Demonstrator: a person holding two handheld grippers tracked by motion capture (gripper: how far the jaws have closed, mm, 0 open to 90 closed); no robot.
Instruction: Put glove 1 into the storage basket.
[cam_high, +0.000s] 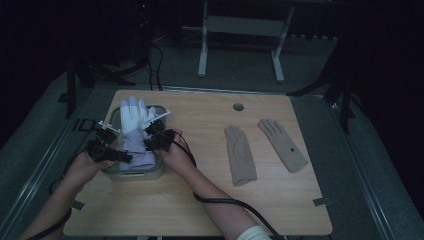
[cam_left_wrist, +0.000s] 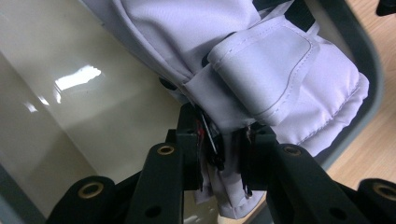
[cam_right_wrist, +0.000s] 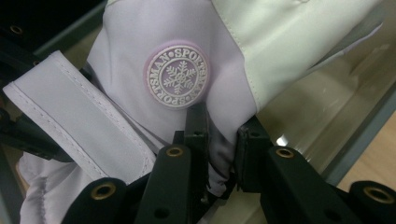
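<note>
White ski glove (cam_high: 134, 125) over clear bin (cam_high: 159, 167), table's left side. Left gripper (cam_left_wrist: 224, 140) clamped on cuff edge; right gripper (cam_right_wrist: 220, 140) pinching cuff fabric below snowflake badge (cam_right_wrist: 177, 76).

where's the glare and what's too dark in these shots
High view: dim overall, the room beyond the table nearly black. Left gripper view: bright glare streak on the clear bin. Right gripper view: evenly lit, the white glove and its snowflake badge are sharp.

The high view looks down and forward over the wooden table (cam_high: 280, 165); both gripper views sit close against the white padded glove (cam_high: 134, 120) at its left.
</note>
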